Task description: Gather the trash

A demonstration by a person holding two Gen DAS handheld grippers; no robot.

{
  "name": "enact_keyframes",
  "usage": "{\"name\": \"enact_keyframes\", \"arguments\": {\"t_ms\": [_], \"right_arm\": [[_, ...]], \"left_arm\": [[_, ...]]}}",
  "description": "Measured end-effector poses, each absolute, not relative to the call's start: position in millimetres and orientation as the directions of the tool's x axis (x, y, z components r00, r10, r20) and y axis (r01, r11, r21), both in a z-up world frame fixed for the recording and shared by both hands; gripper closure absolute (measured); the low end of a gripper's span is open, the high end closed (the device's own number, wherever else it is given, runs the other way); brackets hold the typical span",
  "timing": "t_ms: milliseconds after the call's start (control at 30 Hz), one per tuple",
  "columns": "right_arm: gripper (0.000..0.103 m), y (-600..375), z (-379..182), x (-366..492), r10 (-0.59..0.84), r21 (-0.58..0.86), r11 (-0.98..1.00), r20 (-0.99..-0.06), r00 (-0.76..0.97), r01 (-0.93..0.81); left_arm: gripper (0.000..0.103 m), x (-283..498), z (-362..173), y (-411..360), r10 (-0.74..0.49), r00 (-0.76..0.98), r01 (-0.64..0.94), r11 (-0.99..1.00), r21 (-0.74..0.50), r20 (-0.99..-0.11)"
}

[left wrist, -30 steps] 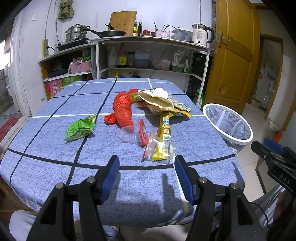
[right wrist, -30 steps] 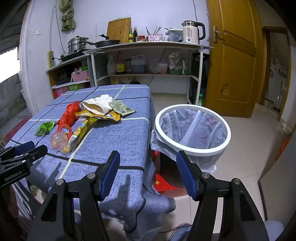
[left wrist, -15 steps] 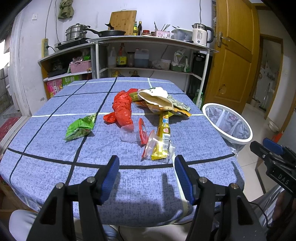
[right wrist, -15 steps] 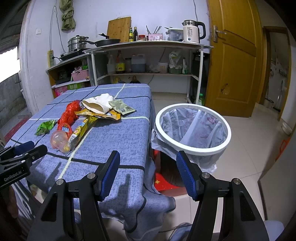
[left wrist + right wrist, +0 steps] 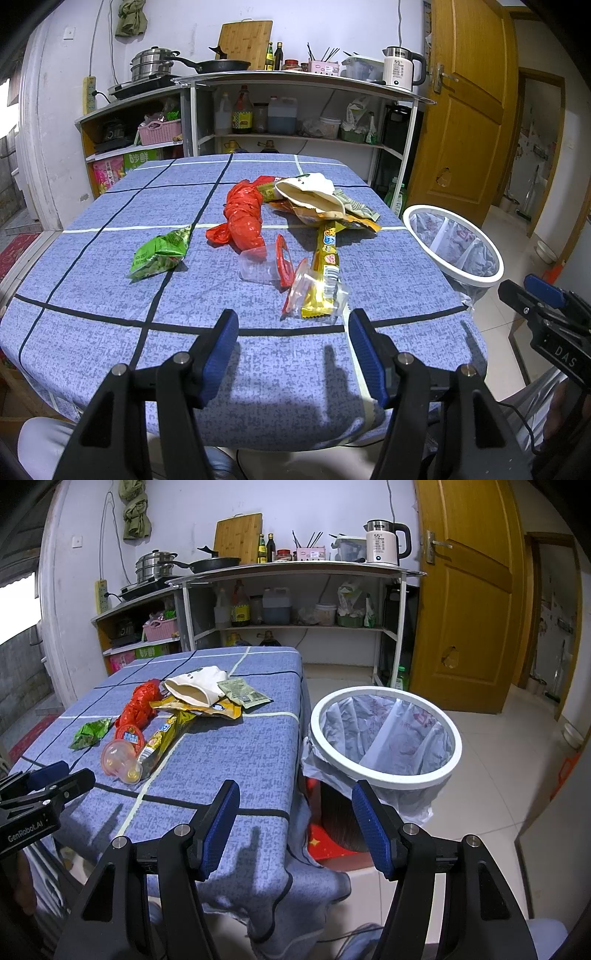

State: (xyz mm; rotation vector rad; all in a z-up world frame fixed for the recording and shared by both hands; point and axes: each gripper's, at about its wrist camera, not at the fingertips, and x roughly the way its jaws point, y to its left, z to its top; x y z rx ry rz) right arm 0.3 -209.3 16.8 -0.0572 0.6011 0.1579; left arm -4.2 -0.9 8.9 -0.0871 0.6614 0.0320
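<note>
Blue checked cloth over the worktop [image 5: 110,332]; nothing moved on it in the last second, so no piece collected yet, by the look of it.

Left claw [image 5: 291,343]: wide, empty, over the near edge as before.

Far left, green snack bag [image 5: 159,254], alone. Next, red plastic bag [image 5: 242,218], touching a clear cup [image 5: 258,266] lying on its side. Then yellow wrapper [image 5: 325,266], nearest the left claw, probably the easiest first pick. Behind, white paper bag [image 5: 314,192] on top of flat wrappers.

Off the right edge, lined bin [image 5: 384,694] on the floor, mouth unobstructed.

Right claw [image 5: 295,823]: also wide, empty, over the worktop corner beside the bin.

Overlapping pile likely to drag neighbours along.
</note>
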Motion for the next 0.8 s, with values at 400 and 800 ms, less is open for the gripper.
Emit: {"name": "enact_keyframes", "arguments": {"t_ms": [400,800], "right_arm": [[0.039,-209.2,16.6,0.3,0.132,-0.008,0.986,-0.567,0.813,-0.165],[0.039,-206.3,16.4,0.1,0.133,-0.011,0.985,-0.573,0.809,-0.170]], "left_arm": [[0.039,-4.2,8.8,-0.7,0.001,0.789,-0.057,0.996,-0.071,-0.615],[0.039,-6.1,8.3,-5.5,-0.012,0.783,-0.048,0.996,-0.080,-0.622]]}}
